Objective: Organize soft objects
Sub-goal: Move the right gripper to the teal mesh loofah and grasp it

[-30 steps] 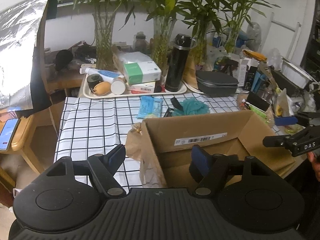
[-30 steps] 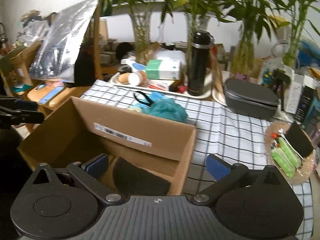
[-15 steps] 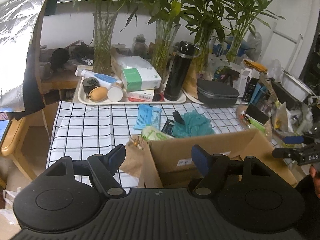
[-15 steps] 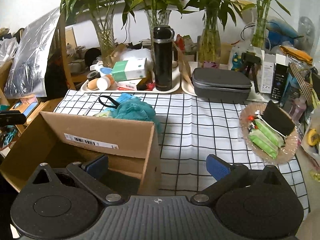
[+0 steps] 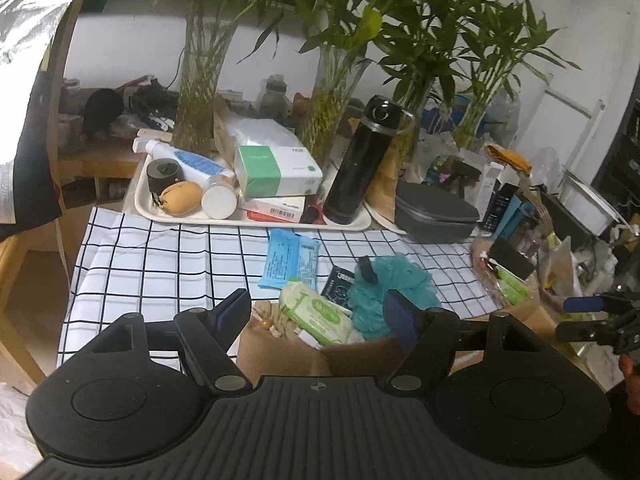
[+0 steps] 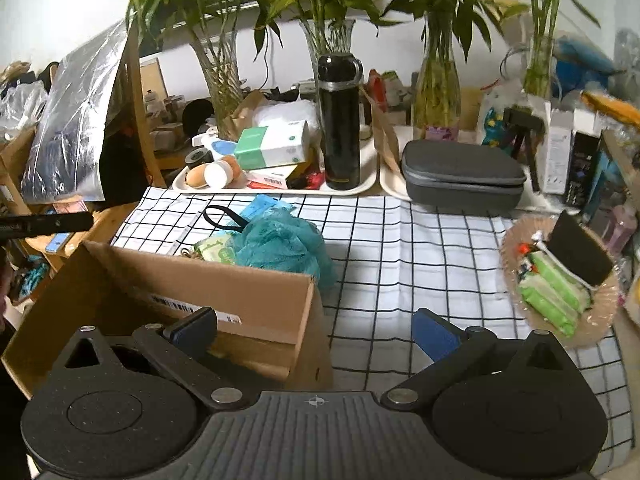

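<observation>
Forward over the cardboard box (image 5: 360, 354) comes my left tool (image 5: 318, 312), jaws wide and empty, lining up on the green wipes pack (image 5: 316, 314) just ahead; my right tool (image 6: 314, 330) waits open, holding nothing.

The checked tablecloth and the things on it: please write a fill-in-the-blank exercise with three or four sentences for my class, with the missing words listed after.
1. The teal bath sponge lies on the checked ____.
2. The tall black flask stands upright on a white ____.
3. The cardboard box is ____ at the top.
4. The jaws of the left gripper stand ____, with nothing clamped between them.

Missing words: tablecloth; tray; open; open
</observation>
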A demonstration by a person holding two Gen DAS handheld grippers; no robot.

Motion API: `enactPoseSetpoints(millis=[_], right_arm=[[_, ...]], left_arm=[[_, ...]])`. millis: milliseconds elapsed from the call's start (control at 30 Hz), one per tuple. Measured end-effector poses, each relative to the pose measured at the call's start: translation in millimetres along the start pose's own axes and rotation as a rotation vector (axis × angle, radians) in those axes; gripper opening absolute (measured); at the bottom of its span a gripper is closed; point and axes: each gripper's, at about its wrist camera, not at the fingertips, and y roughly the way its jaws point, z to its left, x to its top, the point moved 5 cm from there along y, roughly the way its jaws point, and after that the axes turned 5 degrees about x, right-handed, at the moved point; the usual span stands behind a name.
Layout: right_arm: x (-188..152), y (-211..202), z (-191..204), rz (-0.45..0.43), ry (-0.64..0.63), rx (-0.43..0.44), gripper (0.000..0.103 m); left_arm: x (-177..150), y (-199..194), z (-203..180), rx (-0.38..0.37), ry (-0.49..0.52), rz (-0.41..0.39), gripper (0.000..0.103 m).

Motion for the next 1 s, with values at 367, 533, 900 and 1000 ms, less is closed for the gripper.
enactPoseSetpoints(millis=[367,533,900,1000], right_arm=[[37,41,-16,0.013,-0.028,0.092,0.103],[51,72,-27,0.064,-0.075,0.147,0.103],[64,143,-50,0.221,0.002,0.308,0.103],[67,160,-51,0.258,0.019,0.359,0.103]], left_arm=[[-3,18,32,0.028,-0.084,0.072,0.072],[-7,21,41,0.015,-0.128,0.103,0.072],[-11,29,52,-0.02,-0.204,0.15,0.072],[-11,30,56,-0.027,-0.235,0.154,0.072]])
